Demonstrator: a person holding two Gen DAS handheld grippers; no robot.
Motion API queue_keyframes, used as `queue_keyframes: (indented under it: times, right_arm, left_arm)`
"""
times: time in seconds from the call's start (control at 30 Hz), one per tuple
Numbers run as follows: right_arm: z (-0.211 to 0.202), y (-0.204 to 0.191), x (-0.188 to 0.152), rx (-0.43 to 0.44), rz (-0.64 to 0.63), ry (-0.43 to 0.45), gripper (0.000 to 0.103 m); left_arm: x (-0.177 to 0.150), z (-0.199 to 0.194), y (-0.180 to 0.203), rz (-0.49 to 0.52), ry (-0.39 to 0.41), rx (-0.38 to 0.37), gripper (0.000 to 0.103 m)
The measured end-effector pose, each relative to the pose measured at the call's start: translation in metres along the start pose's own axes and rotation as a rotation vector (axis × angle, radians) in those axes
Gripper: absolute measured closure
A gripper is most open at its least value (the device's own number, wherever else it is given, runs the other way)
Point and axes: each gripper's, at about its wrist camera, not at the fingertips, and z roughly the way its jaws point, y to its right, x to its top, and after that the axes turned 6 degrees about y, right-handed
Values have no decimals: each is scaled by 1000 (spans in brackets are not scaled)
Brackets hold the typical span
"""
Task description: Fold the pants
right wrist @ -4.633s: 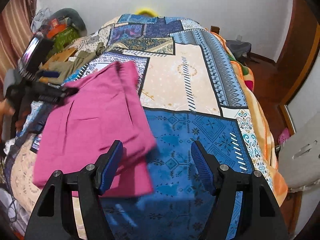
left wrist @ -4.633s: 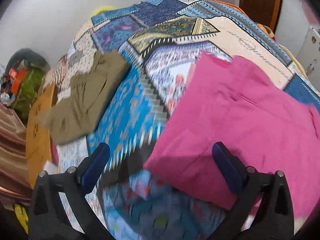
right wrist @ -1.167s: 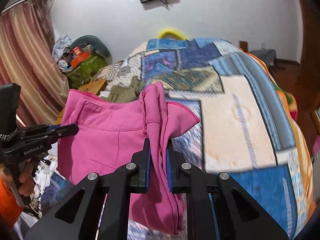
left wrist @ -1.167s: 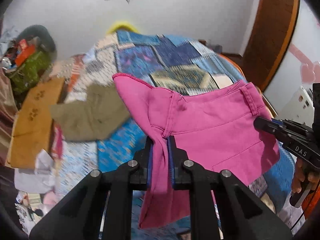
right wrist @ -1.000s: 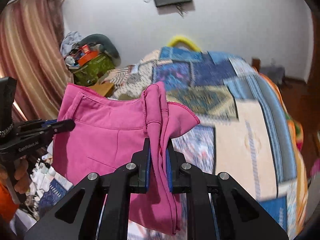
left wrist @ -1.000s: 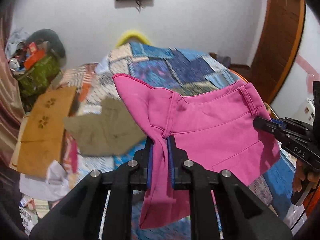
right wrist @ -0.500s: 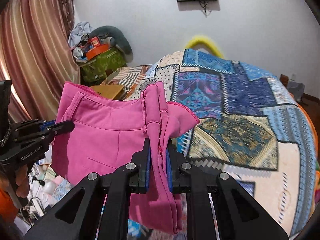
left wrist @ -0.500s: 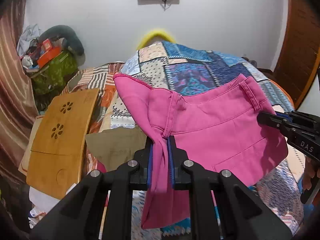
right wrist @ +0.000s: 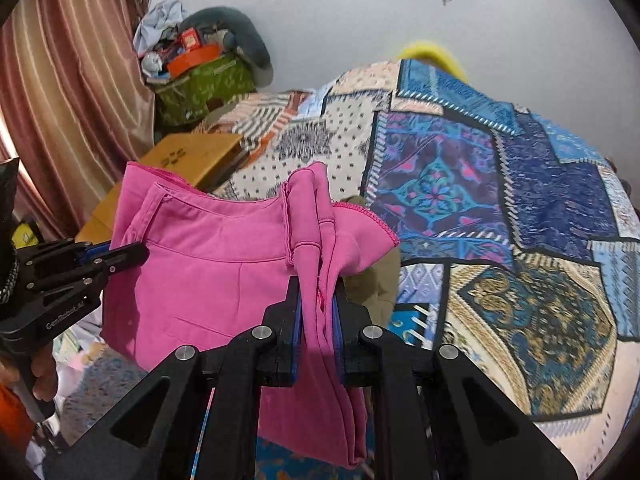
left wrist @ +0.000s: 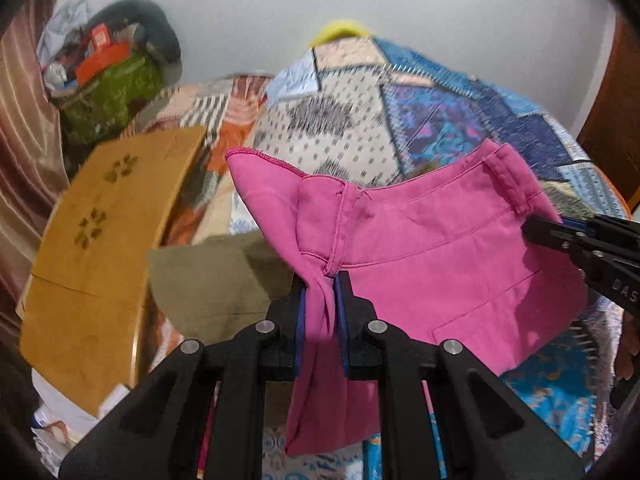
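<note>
The folded pink pants (left wrist: 432, 256) hang in the air between both grippers, above the patchwork bed. My left gripper (left wrist: 322, 292) is shut on one end of the pants. My right gripper (right wrist: 318, 292) is shut on the other end of the pink pants (right wrist: 208, 272). Each gripper shows in the other's view: the right gripper (left wrist: 532, 232) at the right edge, the left gripper (right wrist: 140, 252) at the left edge. The cloth sags below both jaws.
An olive folded garment (left wrist: 216, 280) lies on the bed below the pants. A wooden board (left wrist: 100, 240) lies at the left. The patchwork quilt (right wrist: 500, 208) covers the bed. A green bag with clutter (right wrist: 200, 84) and a curtain (right wrist: 60, 80) stand at the left.
Both grippers closed on the pink pants and lifted them off the quilt. Over the last second the pants have been carried left, toward the olive garment and the wooden board.
</note>
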Motion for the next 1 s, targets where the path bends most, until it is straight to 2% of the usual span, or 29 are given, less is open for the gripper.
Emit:
queue_keyframes:
  times: [0.13,0.23,0.3,0.4,0.5,0.57,0.67,0.77,1.0]
  right_arm:
    - [22,1,-4,-7,-2,-50,91]
    - [26,-1,-9,-32,-15,-74,90]
    - [25,-2,-11,-79,-40,-81,87]
    - [16,2,-14,-130,-62,-88,83]
    - [3,5,-17,-165,-68,-102,72]
    - [-11,5,-19,-181,-85,-97,70]
    - [-45,1,-20,-169,-67,-61,70]
    - [-83,-9,-19,-132,-44,11,70]
    - [-195,-70,-14,-73,-132,226,70]
  left_arm:
    - [-12,33,-8,-20,-82,-2,84]
    - [-20,37,-10,4,-84,35,76]
    - [-26,31,-14,16,-75,58,65]
    - [-32,22,-23,7,-96,73,63]
    - [-41,11,-32,-4,-126,91,63]
    - [-48,-1,-36,-3,-135,98,63]
    - [-57,-38,-33,7,-101,92,63]
    - [-58,-84,-28,-19,-35,51,63]
    - [-49,-243,3,-9,227,5,63]
